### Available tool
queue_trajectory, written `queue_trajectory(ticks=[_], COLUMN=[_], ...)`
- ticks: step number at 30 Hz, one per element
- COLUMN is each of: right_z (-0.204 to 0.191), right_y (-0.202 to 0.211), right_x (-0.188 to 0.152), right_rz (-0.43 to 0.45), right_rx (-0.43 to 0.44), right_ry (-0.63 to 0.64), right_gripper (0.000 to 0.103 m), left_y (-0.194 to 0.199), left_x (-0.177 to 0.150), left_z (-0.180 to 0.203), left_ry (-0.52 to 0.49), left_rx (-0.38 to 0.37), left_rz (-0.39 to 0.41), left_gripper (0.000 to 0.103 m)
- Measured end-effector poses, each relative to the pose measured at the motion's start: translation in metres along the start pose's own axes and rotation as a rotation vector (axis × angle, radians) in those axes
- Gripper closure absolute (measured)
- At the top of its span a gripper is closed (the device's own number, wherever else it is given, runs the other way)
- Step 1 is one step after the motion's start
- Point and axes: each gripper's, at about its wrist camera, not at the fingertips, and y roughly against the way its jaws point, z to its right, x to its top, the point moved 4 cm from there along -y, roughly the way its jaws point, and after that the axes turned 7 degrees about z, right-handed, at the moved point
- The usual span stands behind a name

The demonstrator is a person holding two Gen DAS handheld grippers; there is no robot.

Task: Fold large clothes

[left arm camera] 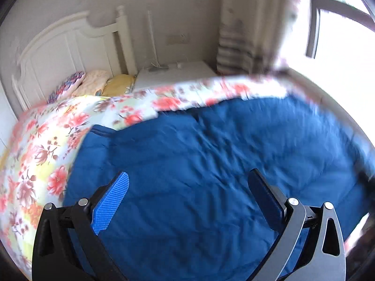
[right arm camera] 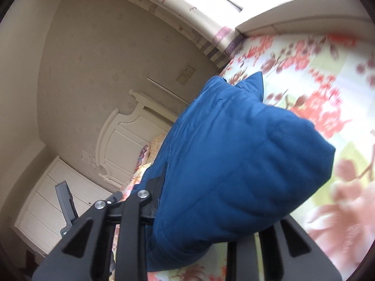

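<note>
A large blue padded garment (left arm camera: pixel 211 164) lies spread on the flowered bedspread (left arm camera: pixel 46 140). My left gripper (left arm camera: pixel 187 187) hovers just above its middle, jaws wide open and empty, blue pads (left arm camera: pixel 112 201) showing. In the right wrist view a bulky part of the blue garment (right arm camera: pixel 234 159) is lifted off the flowered bedspread (right arm camera: pixel 316 82) and drapes over my right gripper (right arm camera: pixel 199 210). Its fingertips are hidden inside the cloth, and the cloth hangs from between the fingers.
A white headboard (left arm camera: pixel 70 46) and pillows (left arm camera: pixel 93 84) are at the bed's far end, with a white nightstand (left arm camera: pixel 175 72) beside them. A curtain (left arm camera: pixel 246 35) and a bright window (left arm camera: pixel 339 46) are on the right. A white dresser (right arm camera: pixel 54 206) stands on the other side.
</note>
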Motion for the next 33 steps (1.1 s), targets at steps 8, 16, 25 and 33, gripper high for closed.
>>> queue_trajectory(ticks=[8, 16, 25, 33], right_z=[-0.044, -0.222, -0.24, -0.228], right_y=[0.004, -0.029, -0.114, -0.1], right_x=[-0.003, -0.069, -0.322, -0.315], right_rz=[0.063, 0.118, -0.223, -0.139], right_rx=[-0.085, -0.186, -0.211, -0.141], right_ry=[0.176, 0.941, 2.081, 2.032], right_gripper=[0.077, 0.077, 0.067, 0.07], left_y=[0.028, 0.073, 0.078, 0.031], left_x=[-0.058, -0.079, -0.077, -0.08], left_z=[0.003, -0.077, -0.258, -0.235], left_ry=[-0.043, 0.138, 0.812, 0.827], left_rx=[0.017, -0.361, -0.68, -0.762], left_rz=[0.106, 0.078, 0.121, -0.024], left_gripper=[0.005, 0.005, 0.005, 0.005])
